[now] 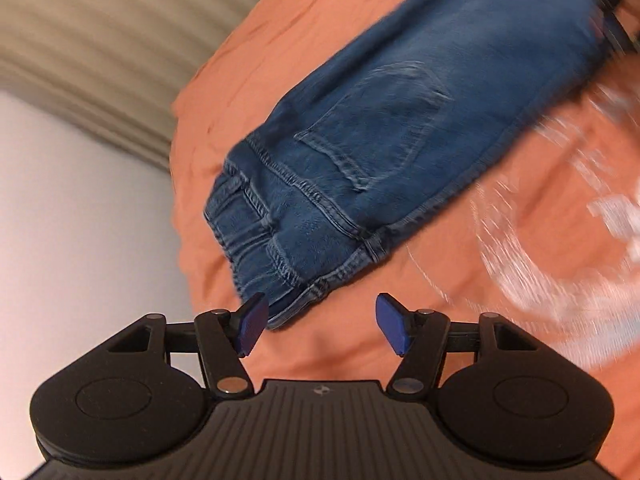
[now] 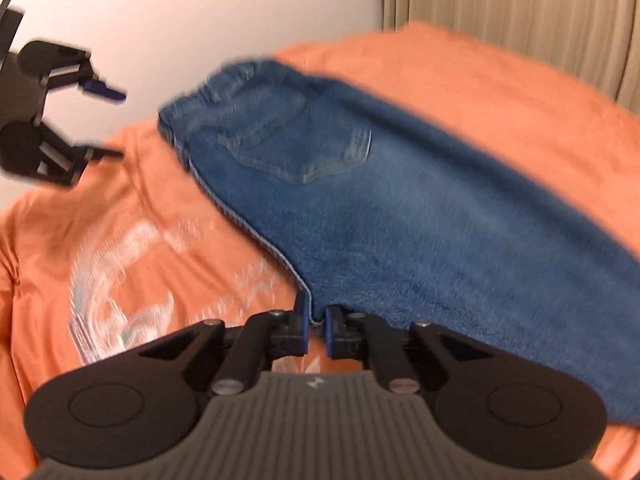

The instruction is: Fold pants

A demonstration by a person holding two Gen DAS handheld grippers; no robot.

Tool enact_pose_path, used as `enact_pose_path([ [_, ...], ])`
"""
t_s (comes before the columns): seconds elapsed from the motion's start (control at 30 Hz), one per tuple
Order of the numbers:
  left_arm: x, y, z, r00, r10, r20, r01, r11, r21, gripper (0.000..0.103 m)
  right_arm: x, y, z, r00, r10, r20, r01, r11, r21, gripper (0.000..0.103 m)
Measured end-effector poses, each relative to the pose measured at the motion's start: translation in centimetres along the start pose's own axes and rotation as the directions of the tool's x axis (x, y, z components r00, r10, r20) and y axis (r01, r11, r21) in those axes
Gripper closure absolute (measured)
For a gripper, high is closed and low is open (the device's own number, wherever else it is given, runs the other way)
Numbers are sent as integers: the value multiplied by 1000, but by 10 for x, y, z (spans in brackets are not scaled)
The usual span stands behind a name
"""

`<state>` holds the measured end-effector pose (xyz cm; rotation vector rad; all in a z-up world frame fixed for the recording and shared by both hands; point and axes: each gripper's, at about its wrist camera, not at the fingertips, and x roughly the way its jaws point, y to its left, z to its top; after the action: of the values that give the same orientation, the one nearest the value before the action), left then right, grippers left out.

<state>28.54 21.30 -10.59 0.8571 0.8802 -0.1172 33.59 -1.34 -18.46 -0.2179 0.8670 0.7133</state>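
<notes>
Hovering L gripper [image 1: 320,326] w/ fingers spread wide, nothing held, just off waistband corner of jeans [image 1: 384,132]. Jeans lying folded lengthwise, back pocket up, on orange bedsheet [image 1: 280,32]. R gripper [image 2: 317,330] pinching jeans edge, fingers nearly closed on seam. Step tip: L should be taking waistband corner deep, both layers, keeping edges aligned w/ R. Curtain [image 2: 520,0] + wall [image 2: 200,0] sitting behind; nothing blocking. Frames blurry.

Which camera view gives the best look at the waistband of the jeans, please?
The left wrist view: the waistband sits close to the open left gripper, stitching sharp. The right wrist view shows it at the far end, blurred.
</notes>
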Motion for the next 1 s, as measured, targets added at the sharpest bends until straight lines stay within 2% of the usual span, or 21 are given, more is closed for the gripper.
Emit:
enact_pose_path([
  [0.03, 7, 5, 2, 1000, -11, -4, 11, 999, -44, 42, 10, 1, -6, 1000, 2, -21, -2, 1000, 2, 101],
  [0.17, 27, 28, 12, 999, -36, -3, 35, 975, -220, 49, 36, 5, -28, 998, -4, -64, 8, 998, 57, 101],
  [0.23, 37, 38, 19, 999, -41, -3, 39, 964, -263, 60, 40, 6, -30, 998, -11, -64, 15, 998, 66, 101],
  [0.37, 59, 53, 30, 998, -64, -27, 52, 938, -342, 65, 32, 0, -22, 996, 7, -89, 0, 997, 75, 98],
  [0.43, 70, 54, 32, 997, -43, -69, 17, 940, -341, 71, 24, -3, -23, 996, 8, -93, -3, 998, 60, 97],
  [0.47, 79, 56, 33, 994, -39, -101, 2, 940, -342, 70, 18, -8, -25, 996, 6, -90, 0, 998, 66, 95],
  [0.57, 99, 56, 32, 984, -84, -159, 20, 931, -365, 70, -3, -26, -32, 995, -30, -91, 38, 994, 98, 90],
  [0.6, 100, 53, 34, 983, -72, -169, 9, 937, -350, 70, -12, -35, -36, 995, -43, -88, 53, 992, 111, 89],
  [0.67, 96, 43, 42, 983, -18, -183, -38, 954, -296, 70, -29, -54, -43, 993, -85, -85, 96, 986, 136, 82],
  [0.77, 75, 34, 50, 986, 72, -151, -108, 963, -245, 69, -52, -82, -54, 982, -155, -105, 170, 974, 152, 81],
  [0.83, 58, 29, 54, 987, 94, -127, -122, 964, -237, 56, -68, -101, -65, 973, -197, -121, 215, 962, 170, 78],
  [0.93, 35, 20, 64, 989, 93, -116, -118, 965, -236, 55, -94, -133, -84, 954, -261, -147, 288, 934, 211, 73],
  [1.0, 21, 13, 74, 994, 46, -97, -70, 964, -257, 55, -113, -159, -98, 939, -305, -162, 338, 907, 251, 72],
])
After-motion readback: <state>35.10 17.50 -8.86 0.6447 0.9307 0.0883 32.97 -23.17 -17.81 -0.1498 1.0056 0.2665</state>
